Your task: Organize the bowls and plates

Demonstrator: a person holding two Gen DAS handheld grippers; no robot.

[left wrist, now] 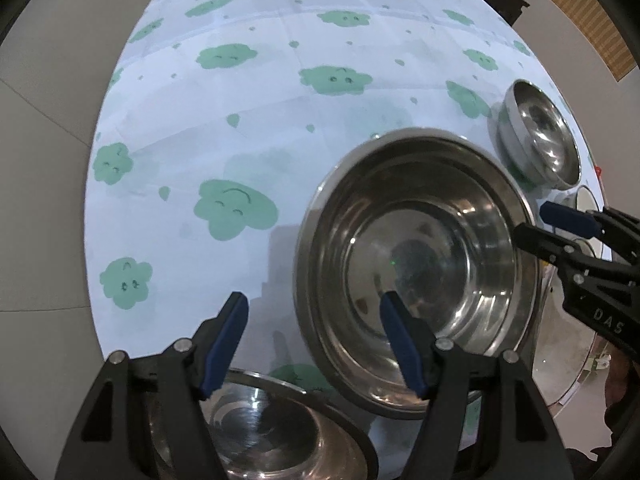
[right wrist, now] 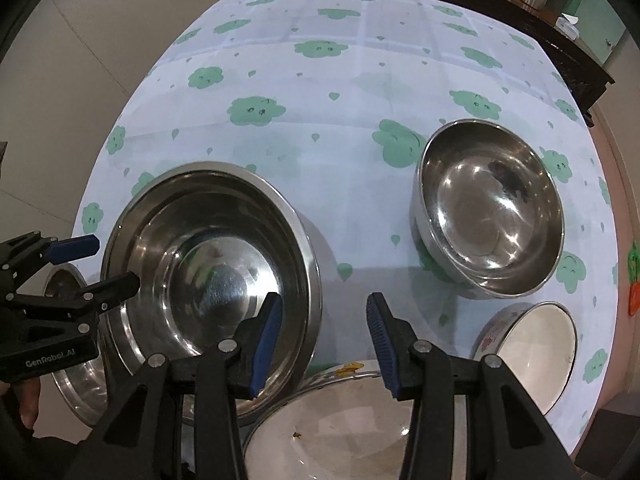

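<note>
Both grippers point down over the table [left wrist: 280, 40], covered w/ a pale cloth printed in green clouds. Left gripper [left wrist: 314, 340] – jaws spread wide; the rim of the big steel bowl [left wrist: 420, 248] runs between them, one blue pad inside the bowl, the other outside, neither pad pressing on it. Right gripper [right wrist: 324, 340] – jaws apart approx. halfway, nothing clamped; its left pad hangs over the big bowl's near rim, the right one over bare cloth, the white-lined bowl [right wrist: 352, 424] just below.

Big steel bowl sits at table's near side, between the two grippers. A second steel bowl [left wrist: 256, 428] lies beneath the left gripper, touching or nearly so – can't tell. Smaller steel bowl [right wrist: 492, 208] stands farther right, apart, w/ another white-inside bowl [right wrist: 536, 352] near the table edge.
</note>
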